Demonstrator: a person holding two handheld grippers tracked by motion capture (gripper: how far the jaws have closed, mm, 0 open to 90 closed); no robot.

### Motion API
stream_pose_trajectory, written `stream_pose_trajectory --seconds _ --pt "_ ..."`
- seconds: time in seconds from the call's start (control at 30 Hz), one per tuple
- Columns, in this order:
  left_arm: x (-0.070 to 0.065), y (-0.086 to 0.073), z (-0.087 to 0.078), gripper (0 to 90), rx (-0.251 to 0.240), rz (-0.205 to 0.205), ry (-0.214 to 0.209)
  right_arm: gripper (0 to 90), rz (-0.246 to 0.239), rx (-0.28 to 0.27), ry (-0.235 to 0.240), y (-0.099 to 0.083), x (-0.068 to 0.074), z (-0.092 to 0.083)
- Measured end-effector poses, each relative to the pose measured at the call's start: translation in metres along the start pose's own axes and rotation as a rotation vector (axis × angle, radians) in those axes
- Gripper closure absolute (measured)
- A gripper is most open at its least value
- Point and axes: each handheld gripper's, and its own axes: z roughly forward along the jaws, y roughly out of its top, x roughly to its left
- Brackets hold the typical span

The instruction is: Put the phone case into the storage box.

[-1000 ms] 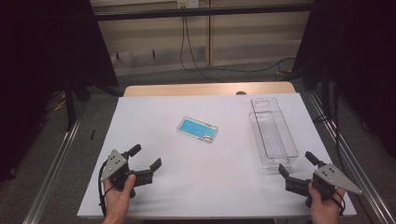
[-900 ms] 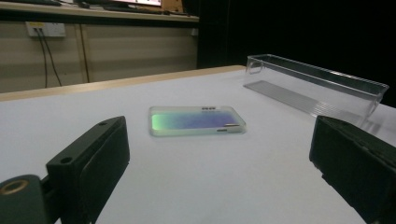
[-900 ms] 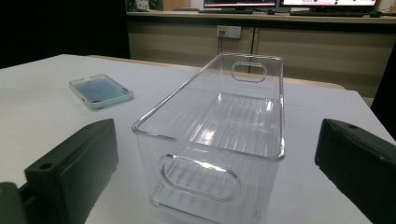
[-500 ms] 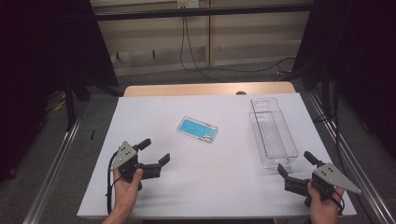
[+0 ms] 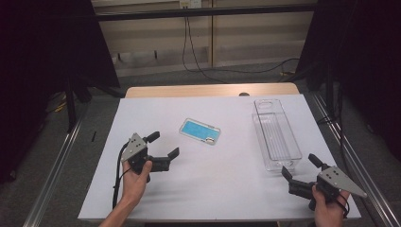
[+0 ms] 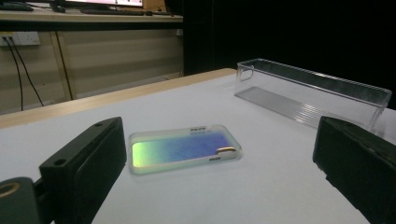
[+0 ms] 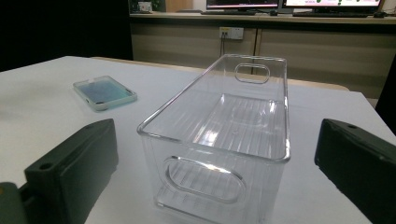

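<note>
The left gripper [image 5: 163,145] sat at the lower left of the high view with its jaws spread wide apart, holding nothing and touching nothing. The right gripper [image 5: 299,167] rested at the lower right, its jaws equally wide and empty, just short of the near end of the clear bin [image 5: 276,133].

The phone case [image 5: 199,131] lay flat near the centre of the frame, just up and to the right of the left gripper. In the left gripper view the phone case [image 6: 183,148] was a thin rounded rectangle with a translucent rim and a glossy face shading from green to blue, lying between the two black jaws.

The bin [image 7: 224,135] was a long, narrow box of clear rigid plastic with a ribbed floor, rounded lip and oval handle cut-outs in both ends. It was empty.

The white table [image 5: 227,189] was smooth and matte, with broad bare room between case and bin.
</note>
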Motion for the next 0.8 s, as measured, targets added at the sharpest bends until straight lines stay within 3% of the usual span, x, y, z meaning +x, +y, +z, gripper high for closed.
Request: stream_pose_trajectory --seconds 0.1,0.23,0.5,0.6,0.8 --pt "-0.002 0.004 0.006 2.9 0.009 -0.016 -0.025 0.0 0.004 0.001 -0.002 0.0 0.0 0.0" --pt "-0.011 0.016 0.019 2.0 0.004 0.002 -0.053 0.0 0.0 0.005 -0.006 0.0 0.0 0.001" --pt "-0.015 0.026 0.035 1.8 -0.024 0.016 -0.059 0.0 -0.001 0.005 -0.003 0.0 -0.001 0.0" --pt "-0.014 0.029 0.042 1.8 -0.035 0.044 -0.058 0.0 0.0 0.006 -0.003 0.0 -0.001 0.0" --pt "-0.01 0.031 0.051 1.5 -0.02 0.046 -0.04 0.0 0.0 0.007 0.003 -0.001 -0.001 -0.001"
